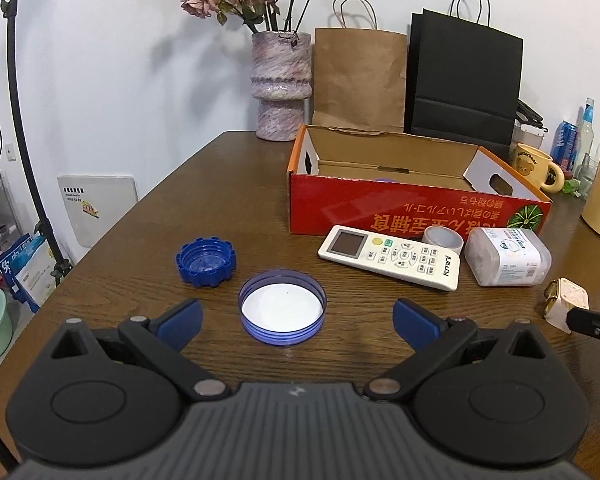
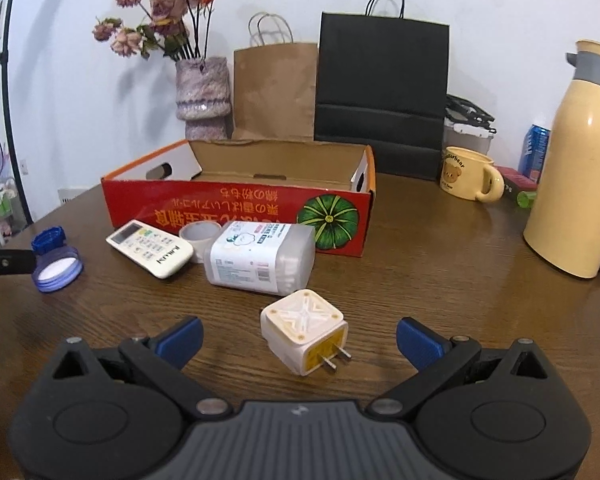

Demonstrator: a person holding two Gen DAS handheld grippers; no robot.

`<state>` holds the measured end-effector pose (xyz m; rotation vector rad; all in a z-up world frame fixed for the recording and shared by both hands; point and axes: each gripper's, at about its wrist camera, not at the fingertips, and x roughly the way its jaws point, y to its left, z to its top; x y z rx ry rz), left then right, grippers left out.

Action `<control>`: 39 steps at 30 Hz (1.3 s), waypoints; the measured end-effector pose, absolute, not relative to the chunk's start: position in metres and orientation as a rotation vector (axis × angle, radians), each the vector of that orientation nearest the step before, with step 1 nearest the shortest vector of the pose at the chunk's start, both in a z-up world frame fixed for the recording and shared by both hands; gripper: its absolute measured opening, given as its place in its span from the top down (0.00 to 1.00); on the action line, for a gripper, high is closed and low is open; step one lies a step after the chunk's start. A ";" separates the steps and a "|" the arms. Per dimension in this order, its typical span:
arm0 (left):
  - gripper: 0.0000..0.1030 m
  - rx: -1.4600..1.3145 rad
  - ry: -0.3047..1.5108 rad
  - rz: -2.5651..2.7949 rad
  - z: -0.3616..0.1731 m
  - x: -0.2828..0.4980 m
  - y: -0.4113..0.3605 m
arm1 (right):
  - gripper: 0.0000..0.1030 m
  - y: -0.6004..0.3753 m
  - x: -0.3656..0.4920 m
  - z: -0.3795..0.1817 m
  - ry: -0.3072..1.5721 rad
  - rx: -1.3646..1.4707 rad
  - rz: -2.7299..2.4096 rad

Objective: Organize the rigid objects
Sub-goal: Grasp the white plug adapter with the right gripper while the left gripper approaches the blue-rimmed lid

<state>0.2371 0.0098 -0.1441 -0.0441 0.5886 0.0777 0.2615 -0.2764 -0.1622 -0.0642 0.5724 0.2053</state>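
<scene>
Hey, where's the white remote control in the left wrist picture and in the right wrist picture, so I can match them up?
Left wrist view: the white remote control lies right of centre, just in front of the red cardboard box.
Right wrist view: the remote lies left of centre, again in front of the box.
Shared landmark: the roll of tape touching the remote's far side.
</scene>
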 end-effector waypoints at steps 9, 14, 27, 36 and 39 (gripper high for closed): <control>0.00 -0.047 0.586 0.088 -0.144 0.238 0.014 | 0.05 -0.280 0.298 -0.175 0.618 -0.073 0.228; 0.00 -0.051 0.593 0.099 -0.147 0.243 0.017 | 0.46 -0.275 0.305 -0.184 0.653 -0.074 0.270; 0.00 -0.043 0.635 0.095 -0.162 0.261 0.019 | 0.47 -0.272 0.282 -0.177 0.527 -0.082 0.238; 0.00 -0.021 0.686 0.127 -0.174 0.276 0.024 | 0.47 -0.274 0.278 -0.174 0.500 -0.069 0.207; 0.00 -0.025 0.694 0.134 -0.177 0.281 0.025 | 0.47 -0.274 0.278 -0.174 0.498 -0.065 0.202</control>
